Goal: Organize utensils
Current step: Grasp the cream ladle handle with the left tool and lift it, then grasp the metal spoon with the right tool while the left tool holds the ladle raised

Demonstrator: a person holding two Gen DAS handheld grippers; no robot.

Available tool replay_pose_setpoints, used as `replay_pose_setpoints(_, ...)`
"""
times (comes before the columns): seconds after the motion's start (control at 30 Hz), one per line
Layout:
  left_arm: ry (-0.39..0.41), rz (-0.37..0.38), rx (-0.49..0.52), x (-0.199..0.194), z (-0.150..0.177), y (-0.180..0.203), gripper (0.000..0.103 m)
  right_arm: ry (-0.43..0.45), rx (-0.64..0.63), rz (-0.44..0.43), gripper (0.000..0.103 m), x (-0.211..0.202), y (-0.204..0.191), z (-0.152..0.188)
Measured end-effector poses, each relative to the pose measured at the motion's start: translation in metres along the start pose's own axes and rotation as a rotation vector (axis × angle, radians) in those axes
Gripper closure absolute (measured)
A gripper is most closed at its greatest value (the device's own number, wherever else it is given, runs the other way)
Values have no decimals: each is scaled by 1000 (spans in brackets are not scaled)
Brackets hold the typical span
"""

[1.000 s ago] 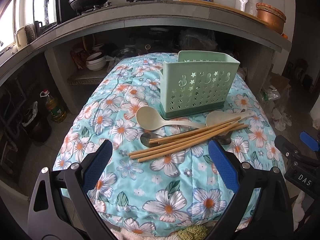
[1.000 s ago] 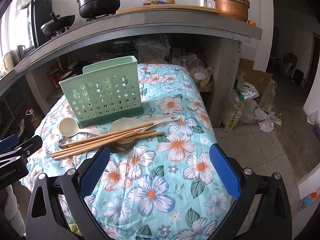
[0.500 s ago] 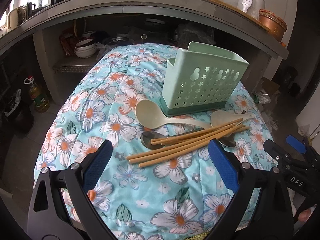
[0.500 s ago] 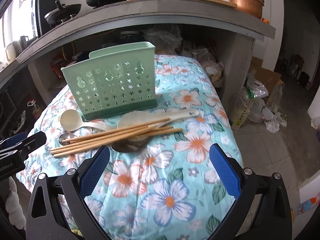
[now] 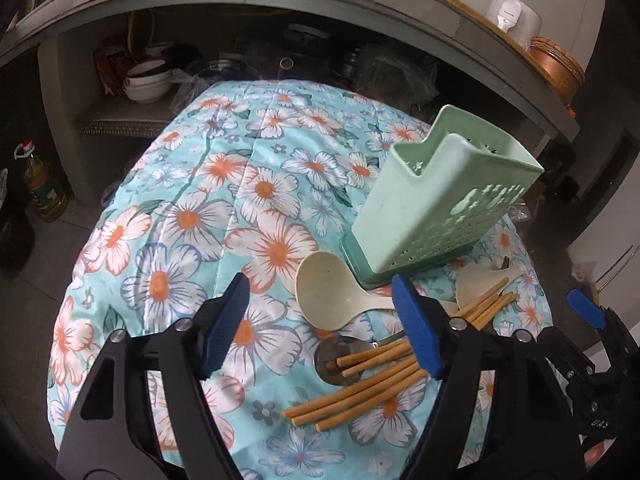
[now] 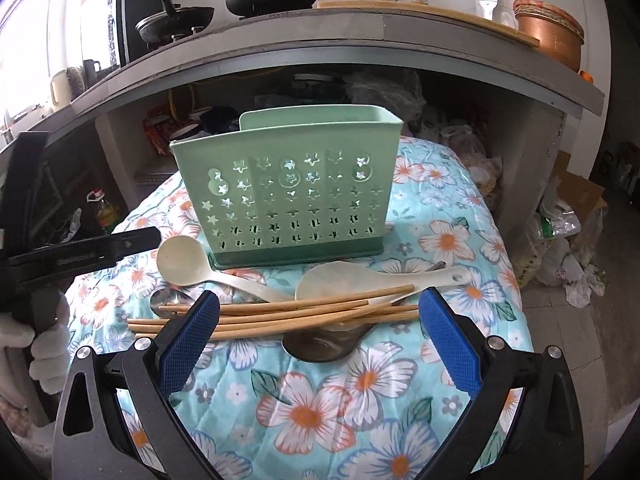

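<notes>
A green perforated utensil holder [image 6: 288, 200] stands upright on the floral cloth; it also shows in the left wrist view [image 5: 436, 204]. In front of it lie a cream ladle [image 6: 184, 260], a cream rice paddle [image 6: 360, 278], several bamboo chopsticks [image 6: 280, 314] and metal spoons [image 6: 320, 344] partly under them. In the left wrist view the ladle [image 5: 332, 296] and chopsticks [image 5: 360, 392] lie just ahead. My left gripper [image 5: 320, 324] is open and empty over the ladle's bowl. My right gripper [image 6: 316, 340] is open and empty, straddling the chopsticks.
The floral cloth [image 6: 312, 412] covers a rounded table that drops off at the sides. A concrete counter [image 6: 360, 44] with pots and bottles overhangs the far end. An oil bottle [image 5: 42, 188] stands on the floor at left. Bags [image 6: 560, 248] lie on the floor at right.
Both grippers have moved forward and lower toward the utensils. The left one has swung left and now sees the holder from its end. Nothing has been picked up.
</notes>
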State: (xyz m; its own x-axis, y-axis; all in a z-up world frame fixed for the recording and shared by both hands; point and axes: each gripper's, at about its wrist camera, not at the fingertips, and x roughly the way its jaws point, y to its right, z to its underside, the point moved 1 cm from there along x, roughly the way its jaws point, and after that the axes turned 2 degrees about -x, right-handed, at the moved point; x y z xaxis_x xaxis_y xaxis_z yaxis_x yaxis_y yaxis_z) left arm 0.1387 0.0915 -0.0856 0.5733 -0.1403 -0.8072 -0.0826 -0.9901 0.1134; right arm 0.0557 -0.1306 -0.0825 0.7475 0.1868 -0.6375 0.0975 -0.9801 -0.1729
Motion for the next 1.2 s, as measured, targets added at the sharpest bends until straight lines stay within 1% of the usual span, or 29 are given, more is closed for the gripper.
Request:
replay_pose_setpoints(0.07, -56, 26, -29, 19, -3, -9, 44, -20, 4, -12, 6, 6, 0, 0)
replay_pose_setpoints(0.1, -83, 61, -58, 26, -1, -10, 49, -30, 8, -18, 6, 10, 1, 0)
replay_pose_setpoints(0.13, -108, 79, -77, 34, -1, -14, 51, -34, 11, -20, 6, 12, 1, 0)
replay_pose_setpoints(0.17, -130, 101, -96, 40, -1, -14, 57, -39, 15, -23, 6, 15, 2, 0)
replay_pose_setpoints(0.2, -147, 122, -112, 46, 0, -14, 62, -42, 17, -25, 6, 17, 2, 0)
replay_pose_setpoints(0.23, -164, 135, -127, 52, -1, -17, 63, -45, 19, -27, 6, 19, 3, -1)
replay_pose_setpoints(0.3, -186, 174, -159, 56, 2, -13, 73, -50, 22, -31, 6, 24, 3, -1)
replay_pose_setpoints(0.33, -191, 176, -161, 59, 0, -14, 75, -52, 21, -33, 6, 25, 2, -2)
replay_pose_setpoints(0.4, -195, 166, -161, 62, 0, -12, 84, -58, 20, -38, 6, 29, 2, -2)
replay_pose_setpoints(0.43, -213, 128, -136, 63, 1, -12, 87, -61, 19, -40, 6, 30, 2, -2)
replay_pose_setpoints(0.5, -211, 110, -133, 63, 1, -12, 95, -63, 21, -38, 6, 32, 2, -2)
replay_pose_setpoints(0.57, -202, 109, -135, 59, 0, -13, 96, -65, 27, -34, 6, 32, 3, -2)
replay_pose_setpoints(0.67, -176, 87, -117, 49, -2, -13, 97, -65, 40, -24, 6, 32, 7, -2)
replay_pose_setpoints(0.87, -99, 30, -98, 14, -2, -15, 97, -48, 33, -12, 6, 24, 8, -2)
replay_pose_setpoints(1.03, -8, -1, -111, -22, 0, -23, 98, -30, -22, -13, 15, 14, 0, -4)
replay_pose_setpoints(1.07, 7, -4, -118, -27, 0, -25, 98, -27, -34, -21, 19, 13, -2, -5)
replay_pose_setpoints(1.13, 43, -18, -135, -40, 3, -28, 98, -22, -69, -40, 21, 11, -9, -8)
replay_pose_setpoints(1.2, 74, -29, -147, -50, 4, -32, 98, -14, -109, -68, 27, 10, -19, -11)
